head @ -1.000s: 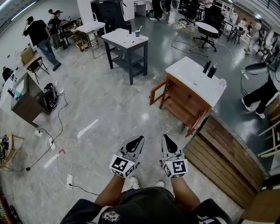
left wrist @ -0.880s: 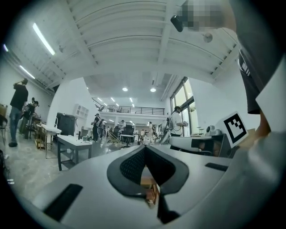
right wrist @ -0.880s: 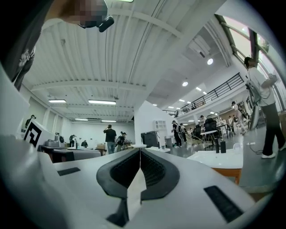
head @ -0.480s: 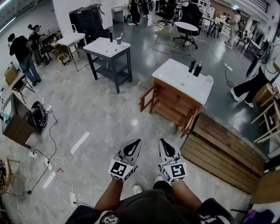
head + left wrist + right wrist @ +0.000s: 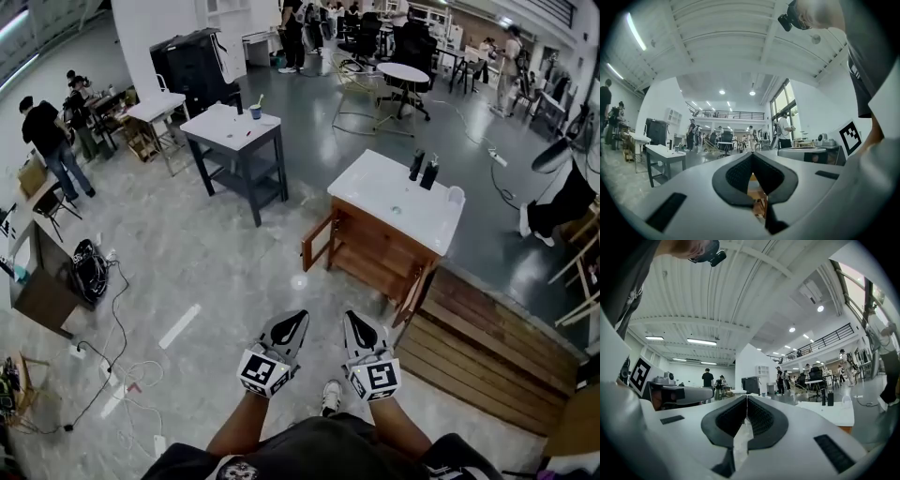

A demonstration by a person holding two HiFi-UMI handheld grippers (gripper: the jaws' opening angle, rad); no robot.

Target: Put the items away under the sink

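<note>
Two dark bottles (image 5: 416, 166) upright, long axes vertical, side by side at back edge of sink cabinet worktop (image 5: 384, 202). Pale cup (image 5: 456, 196) at back right corner. Cabinet doors (image 5: 316, 246) open. Your left gripper (image 5: 296, 321) and right gripper (image 5: 354, 321) side by side before waist, tips toward cabinet, well apart from it. Both tongs pressed together, nothing between.
</note>
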